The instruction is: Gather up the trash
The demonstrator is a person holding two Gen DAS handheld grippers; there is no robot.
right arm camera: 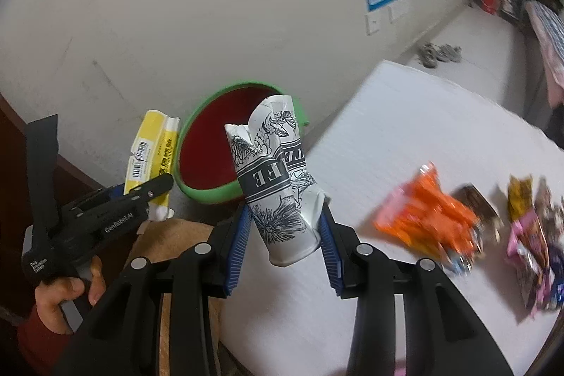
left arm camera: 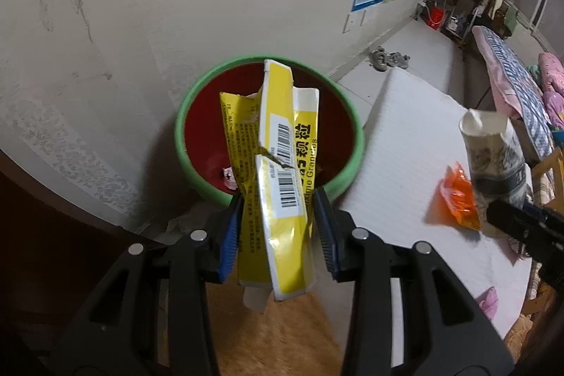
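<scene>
Mid-task, by my read: two pieces in hand, neither dropped yet, a pile still to go.

Table [right arm camera: 405, 136], white top, carries the leftovers; bin [left arm camera: 352, 171], green rim and red inside, stands off the table's left edge against the wall, nearly empty, only a small scrap visible on its floor; so little is collected so far.

Yellow box [left arm camera: 282, 164], flattened and torn, barcode up, is clamped in the left gripper [left arm camera: 278, 228], blue pads pressing both sides; its top end hangs over the bin mouth; release looks like the next step.

Paper cup [right arm camera: 278, 185], crushed, printed black on white, is clamped in the right gripper [right arm camera: 285, 245], jaws closed on its lower half; in the right wrist view it sits over the table's left edge, just beside the bin, not over the mouth yet.

Left on the table: orange wrapper [right arm camera: 426, 221] mid-table; a cluster of small wrappers [right arm camera: 528, 235], brown, yellow, pink, toward the right edge, blurred, count unclear; one pink scrap [left arm camera: 488, 302] near the table's near edge.

Hand [right arm camera: 70, 291] with red sleeve holds the left gripper's handle.
</scene>
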